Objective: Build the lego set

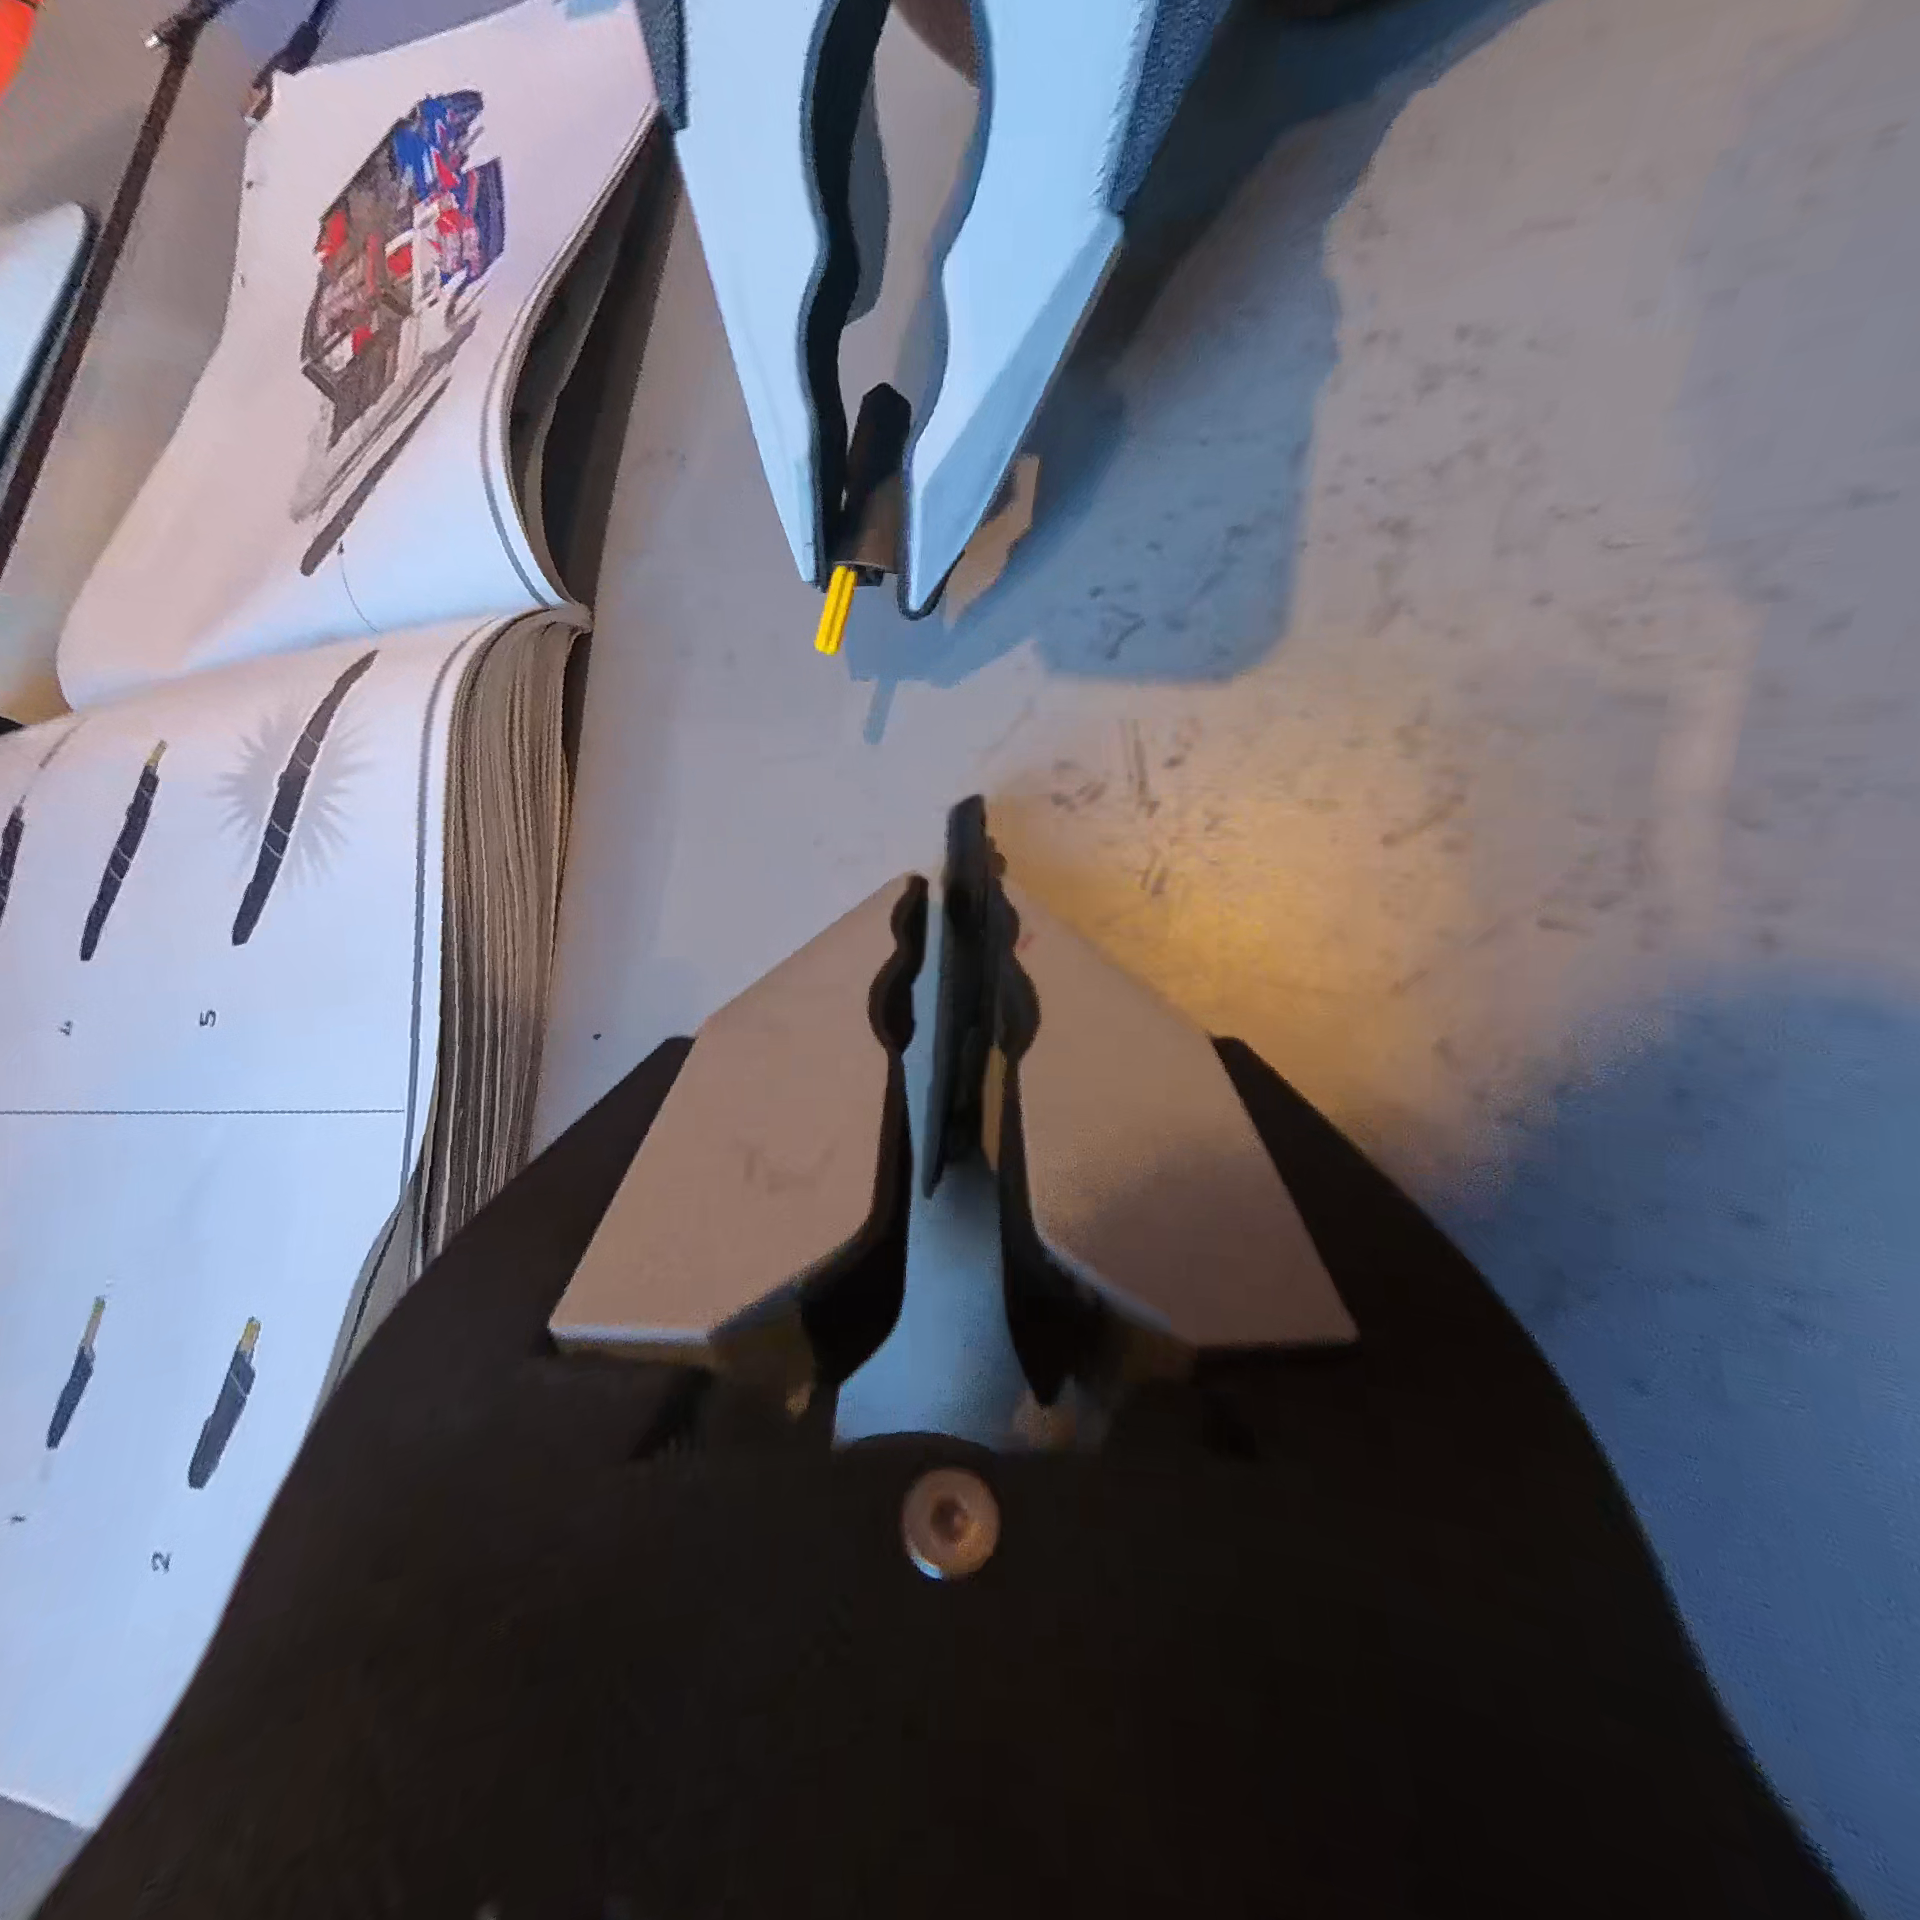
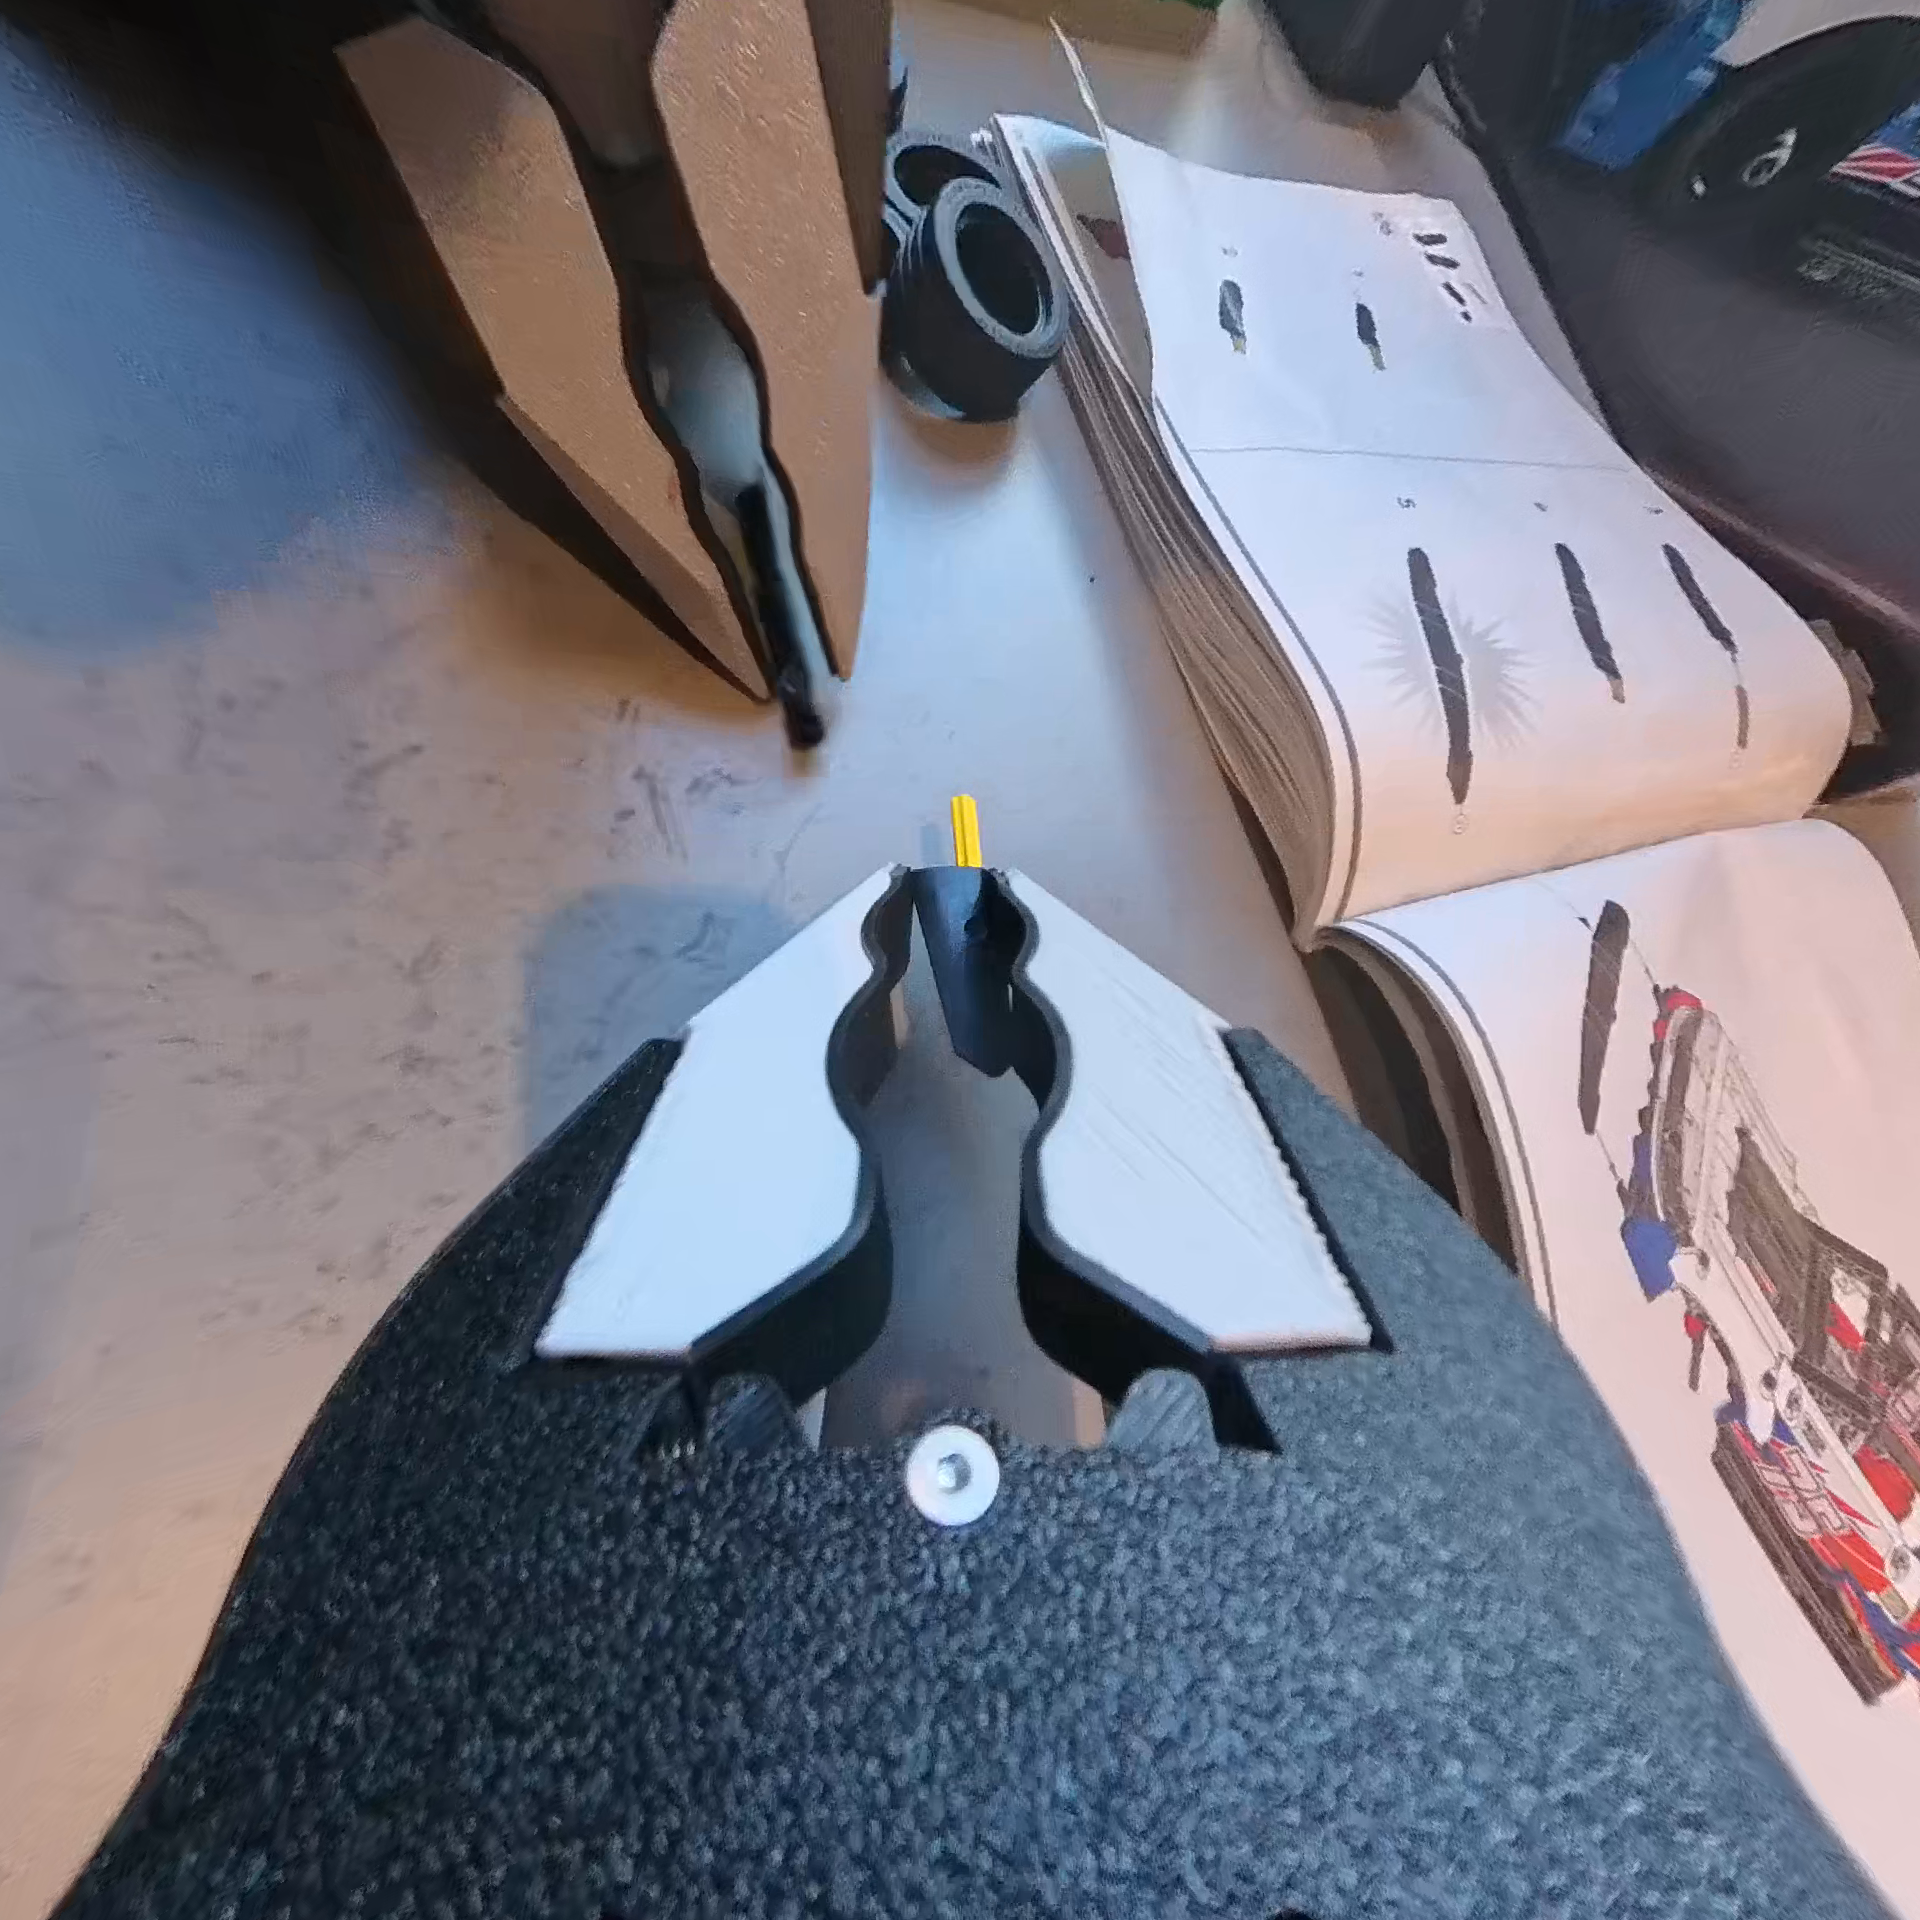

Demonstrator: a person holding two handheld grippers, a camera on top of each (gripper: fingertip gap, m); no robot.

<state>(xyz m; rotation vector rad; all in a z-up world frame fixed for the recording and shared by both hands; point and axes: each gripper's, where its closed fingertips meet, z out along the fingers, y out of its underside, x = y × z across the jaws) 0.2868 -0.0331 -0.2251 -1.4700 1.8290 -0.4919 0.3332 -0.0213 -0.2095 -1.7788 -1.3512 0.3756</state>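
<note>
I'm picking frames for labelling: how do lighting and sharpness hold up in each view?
Left wrist view: the table is bluish with a warm orange patch, the booklet soft and bent by the wide lens. Right wrist view: light is warmer, the yellow axle crisp, and the tyres and page edges are blurred.

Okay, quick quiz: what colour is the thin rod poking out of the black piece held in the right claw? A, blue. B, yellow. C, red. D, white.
B: in the right wrist view a yellow rod sticks out past the tips of the right claw, from the front of the black piece it grips.
</note>
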